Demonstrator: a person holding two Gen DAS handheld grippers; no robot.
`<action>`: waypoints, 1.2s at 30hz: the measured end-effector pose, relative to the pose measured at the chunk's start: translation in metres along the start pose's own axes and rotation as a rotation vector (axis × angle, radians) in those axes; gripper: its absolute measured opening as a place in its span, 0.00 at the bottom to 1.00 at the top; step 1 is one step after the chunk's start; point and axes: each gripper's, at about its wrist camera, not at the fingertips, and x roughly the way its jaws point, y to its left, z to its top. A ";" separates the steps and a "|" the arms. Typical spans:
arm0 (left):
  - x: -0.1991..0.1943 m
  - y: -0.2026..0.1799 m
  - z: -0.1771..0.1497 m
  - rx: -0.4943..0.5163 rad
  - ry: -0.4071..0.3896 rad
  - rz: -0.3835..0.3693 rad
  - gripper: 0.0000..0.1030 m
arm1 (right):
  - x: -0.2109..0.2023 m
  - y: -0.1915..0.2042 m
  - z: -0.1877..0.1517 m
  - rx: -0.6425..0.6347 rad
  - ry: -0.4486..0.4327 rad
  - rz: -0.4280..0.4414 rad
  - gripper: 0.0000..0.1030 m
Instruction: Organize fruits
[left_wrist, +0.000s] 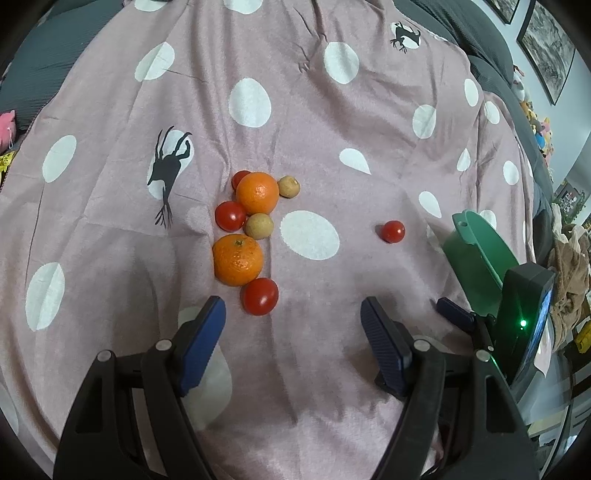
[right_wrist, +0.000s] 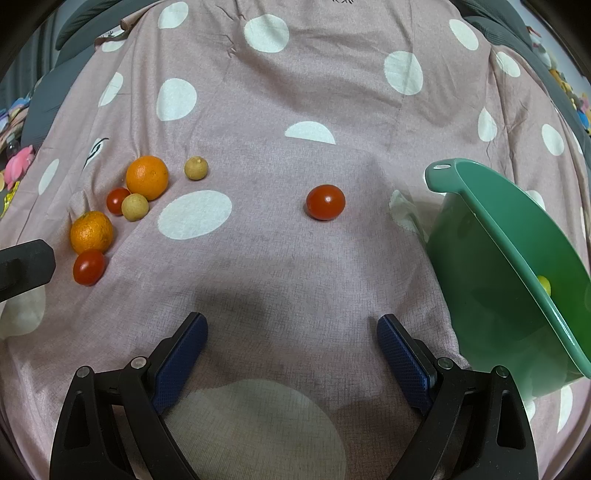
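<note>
A dusty-pink cloth with large white dots (right_wrist: 280, 258) covers the whole surface under both grippers. A green plastic bowl with a flat rim and a hanging hole (right_wrist: 491, 258) stands tilted just right of the right gripper's (right_wrist: 291, 343) right finger; a small yellow-green fruit (right_wrist: 545, 285) shows inside it near the rim. Both grippers hang above the cloth with their blue-padded jaws spread wide and nothing between them.

Ahead of the left gripper (left_wrist: 293, 325), nearer its left finger, lies a cluster of fruit. The near orange mandarin (left_wrist: 238, 259) sits beyond that finger's tip, and the far orange mandarin (left_wrist: 257, 192) lies further ahead. A glossy red cherry tomato (left_wrist: 259, 296) lies closest to the fingers, touching the near mandarin. Another red tomato (left_wrist: 230, 215) and a tan round longan (left_wrist: 259, 226) sit between the two mandarins. A second tan longan (left_wrist: 288, 187) rests right of the far mandarin, and a part-hidden red tomato (left_wrist: 239, 178) lies behind it. A lone red cherry tomato (right_wrist: 325, 202) lies well apart, ahead of the right gripper's fingers.
</note>
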 end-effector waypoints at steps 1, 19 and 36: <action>0.000 0.000 0.001 0.001 0.003 -0.003 0.73 | 0.000 0.000 0.000 0.000 0.000 0.000 0.90; -0.012 0.011 0.004 -0.024 -0.024 0.002 0.74 | 0.000 0.000 0.000 0.000 -0.001 0.000 0.90; -0.013 0.011 0.006 -0.034 -0.020 -0.013 0.74 | 0.000 -0.001 0.000 -0.001 -0.001 0.000 0.90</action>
